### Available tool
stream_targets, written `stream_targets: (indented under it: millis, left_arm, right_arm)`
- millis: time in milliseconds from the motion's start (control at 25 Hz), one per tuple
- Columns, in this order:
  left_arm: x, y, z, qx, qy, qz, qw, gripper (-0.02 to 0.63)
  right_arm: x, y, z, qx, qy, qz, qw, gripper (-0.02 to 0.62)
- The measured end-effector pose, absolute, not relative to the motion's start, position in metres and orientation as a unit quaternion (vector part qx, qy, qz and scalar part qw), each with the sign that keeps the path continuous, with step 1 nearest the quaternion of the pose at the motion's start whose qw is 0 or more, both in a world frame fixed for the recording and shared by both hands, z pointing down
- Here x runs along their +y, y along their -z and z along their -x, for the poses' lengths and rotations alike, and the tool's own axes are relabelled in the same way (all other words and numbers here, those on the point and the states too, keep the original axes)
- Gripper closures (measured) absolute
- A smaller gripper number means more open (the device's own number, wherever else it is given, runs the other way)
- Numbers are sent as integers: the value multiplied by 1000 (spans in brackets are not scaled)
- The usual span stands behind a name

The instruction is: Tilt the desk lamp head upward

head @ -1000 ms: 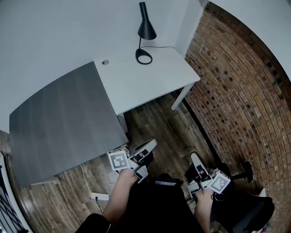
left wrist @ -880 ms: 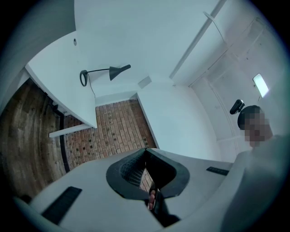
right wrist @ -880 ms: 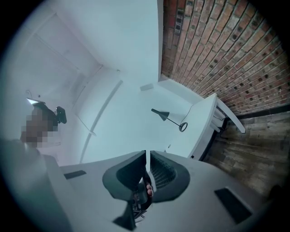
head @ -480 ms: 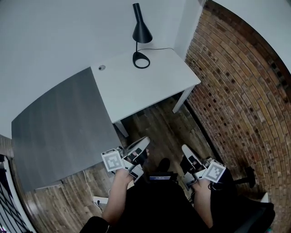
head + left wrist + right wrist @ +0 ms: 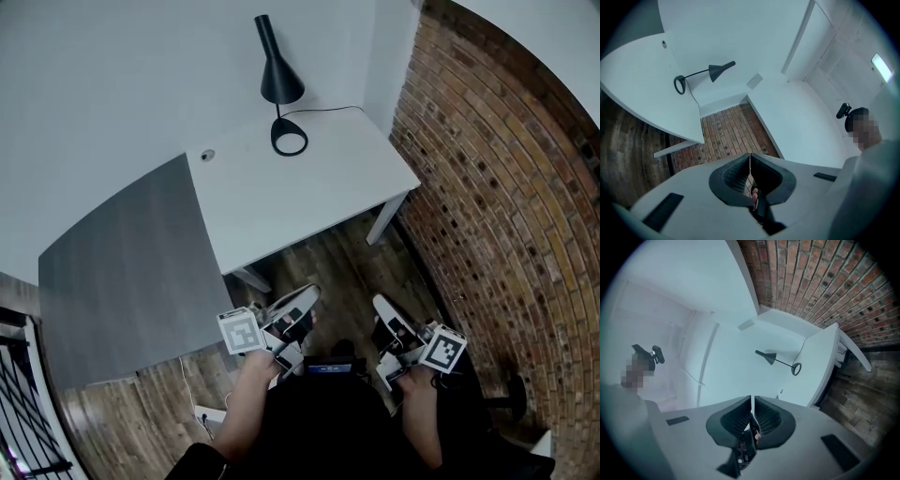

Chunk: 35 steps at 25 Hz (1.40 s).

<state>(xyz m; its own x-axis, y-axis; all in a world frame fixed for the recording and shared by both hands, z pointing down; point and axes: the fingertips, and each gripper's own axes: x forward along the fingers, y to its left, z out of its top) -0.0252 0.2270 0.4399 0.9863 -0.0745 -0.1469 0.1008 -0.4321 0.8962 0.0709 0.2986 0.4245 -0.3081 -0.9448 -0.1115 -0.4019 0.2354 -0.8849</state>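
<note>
Two handheld grippers sit closest to the camera, level with the person's lap and above the wooden floor point(image 5: 323, 258).

1. Left gripper point(image 5: 305, 298): jaws pressed together, with only a hairline slit between the pads. Nothing is held. Its marker cube point(image 5: 242, 331) faces upward in the head view.
2. Right gripper point(image 5: 382, 309): jaws drawn together, with a thin gap between the ribbed pads. Nothing is held. Its marker cube point(image 5: 442, 348) sits at the outer side.

Both grippers point forward toward the white desk point(image 5: 309, 187) and are well apart from it. A grey table point(image 5: 122, 262) adjoins the white desk on the left. A brick wall point(image 5: 506, 187) runs along the right side.

The desk lamp point(image 5: 279, 89) stands at the far edge of the white desk, near the white wall. Its ring-shaped base point(image 5: 290, 137) rests flat on the desktop. The black conical lamp head point(image 5: 278, 80) sits atop the thin stem, wide opening directed down toward the desktop. A thin cable point(image 5: 328, 110) runs from the base toward the far right corner. Neither gripper touches the lamp.
</note>
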Motion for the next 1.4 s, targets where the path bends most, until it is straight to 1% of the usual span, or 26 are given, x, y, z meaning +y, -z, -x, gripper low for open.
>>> stream_targets:
  millis: [320, 520, 800, 1080, 1400]
  left_arm:
    - [235, -438, -34, 2, 57, -850, 523, 595]
    - [235, -439, -55, -11, 25, -861, 508, 595]
    - [231, -431, -82, -3, 19, -863, 504, 595]
    - [212, -437, -95, 6, 22, -861, 507, 595]
    - [162, -431, -123, 40, 63, -852, 519, 595]
  right_arm:
    - [292, -426, -125, 706, 411, 447, 365, 580]
    - [291, -428, -155, 703, 407, 436, 387, 580]
    - [287, -428, -181, 694, 400, 430, 416, 580]
    - [271, -430, -191, 690, 400, 441, 410, 580]
    - [225, -428, -199, 695, 402, 460, 380, 580]
